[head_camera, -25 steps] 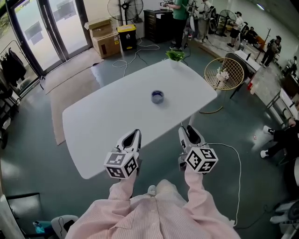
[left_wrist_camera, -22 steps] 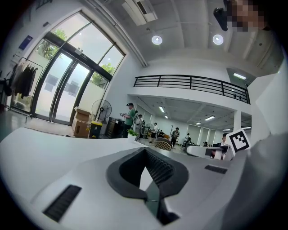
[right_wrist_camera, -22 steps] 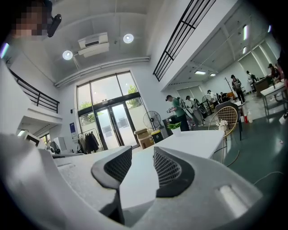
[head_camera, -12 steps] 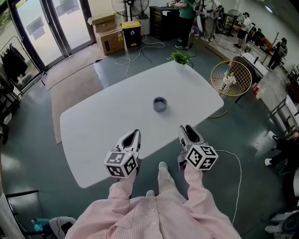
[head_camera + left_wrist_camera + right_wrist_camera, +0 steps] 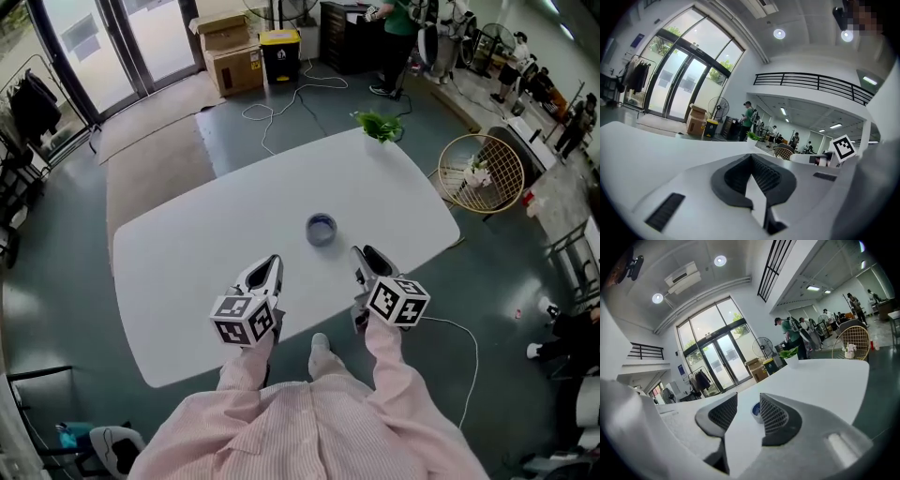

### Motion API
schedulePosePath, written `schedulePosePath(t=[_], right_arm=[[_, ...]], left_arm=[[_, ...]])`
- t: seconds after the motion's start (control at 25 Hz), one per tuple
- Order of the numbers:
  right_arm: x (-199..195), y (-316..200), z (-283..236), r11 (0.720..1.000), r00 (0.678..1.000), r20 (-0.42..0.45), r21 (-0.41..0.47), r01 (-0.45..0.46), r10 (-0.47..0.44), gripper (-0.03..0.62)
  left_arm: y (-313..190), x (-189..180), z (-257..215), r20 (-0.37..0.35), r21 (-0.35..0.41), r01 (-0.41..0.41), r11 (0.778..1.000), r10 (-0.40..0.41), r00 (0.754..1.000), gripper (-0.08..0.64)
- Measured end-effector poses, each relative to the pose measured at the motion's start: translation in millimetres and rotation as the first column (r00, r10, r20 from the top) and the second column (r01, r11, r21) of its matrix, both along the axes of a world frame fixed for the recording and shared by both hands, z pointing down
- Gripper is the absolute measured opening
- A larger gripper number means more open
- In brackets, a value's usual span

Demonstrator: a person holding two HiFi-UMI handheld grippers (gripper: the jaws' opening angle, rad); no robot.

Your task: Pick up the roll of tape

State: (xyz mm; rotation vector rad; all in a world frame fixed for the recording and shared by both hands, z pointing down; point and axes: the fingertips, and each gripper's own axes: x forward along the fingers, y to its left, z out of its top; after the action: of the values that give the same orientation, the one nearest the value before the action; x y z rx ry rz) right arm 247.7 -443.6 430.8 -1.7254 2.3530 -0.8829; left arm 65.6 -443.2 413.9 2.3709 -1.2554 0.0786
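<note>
Roll of tape (image 5: 321,228): untouched, lying on white table (image 5: 187,253), approx 11 o'clock of R gripper (image 5: 361,255) (jaws apart, empty, tape lined up ahead) & 1 o'clock of L gripper (image 5: 270,266) (jaw tips together, empty); reach, grasp, lift all pending.

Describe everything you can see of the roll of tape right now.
The roll of tape is a small blue ring, lying flat with its hole up near the middle of the white table. Only the table touches it. It sits just ahead of the right gripper, untouched, showing between that gripper's parted jaws.
</note>
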Motion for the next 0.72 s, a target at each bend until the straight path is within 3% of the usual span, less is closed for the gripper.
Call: schedulePosePath(t=[0.36, 0.72], right_arm=[[20, -77, 39, 0.990, 0.994, 0.023, -0.089, 0.105, -0.103, 0.139], [17, -119, 67, 0.965, 0.978, 0.031, -0.162, 0.208, -0.206, 0.138]], left_arm=[[-61, 31, 40, -0.003, -0.083, 0.060, 0.995, -0.060, 0.998, 0.001], [-92, 50, 71, 0.044, -0.157, 0.079, 0.984, -0.073, 0.996, 0.000]])
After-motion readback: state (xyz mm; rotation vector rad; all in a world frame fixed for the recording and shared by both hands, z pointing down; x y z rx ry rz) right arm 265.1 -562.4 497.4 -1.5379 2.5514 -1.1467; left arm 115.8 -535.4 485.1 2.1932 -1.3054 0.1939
